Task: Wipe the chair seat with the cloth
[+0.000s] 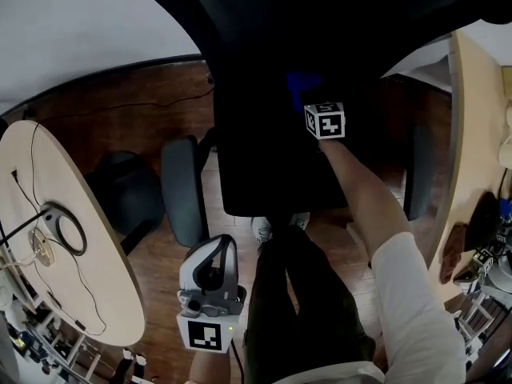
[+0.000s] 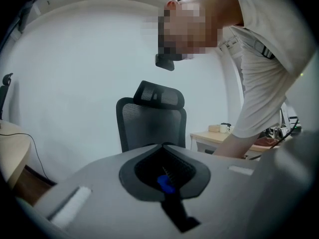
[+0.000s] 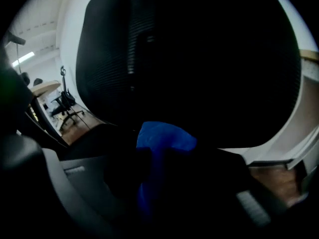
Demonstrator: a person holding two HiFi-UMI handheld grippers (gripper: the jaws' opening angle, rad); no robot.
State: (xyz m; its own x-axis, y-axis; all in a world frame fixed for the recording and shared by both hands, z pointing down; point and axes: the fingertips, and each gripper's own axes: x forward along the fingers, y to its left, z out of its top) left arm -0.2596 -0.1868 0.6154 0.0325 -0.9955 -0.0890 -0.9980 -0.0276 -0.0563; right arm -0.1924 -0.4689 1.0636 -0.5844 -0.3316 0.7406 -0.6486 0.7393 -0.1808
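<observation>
Cloth (image 3: 165, 137), bright blue and bunched, sits pinched in right tongs (image 1: 309, 101) (over black seat (image 1: 268, 174)); left tongs (image 2: 162, 145) closed, empty.

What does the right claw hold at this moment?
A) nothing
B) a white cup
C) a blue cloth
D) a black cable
C: in the right gripper view the right claw is shut on a blue cloth, with the black chair behind it.

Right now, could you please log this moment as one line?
right gripper: shut on blue cloth, over chair seat | left gripper: shut, empty
</observation>
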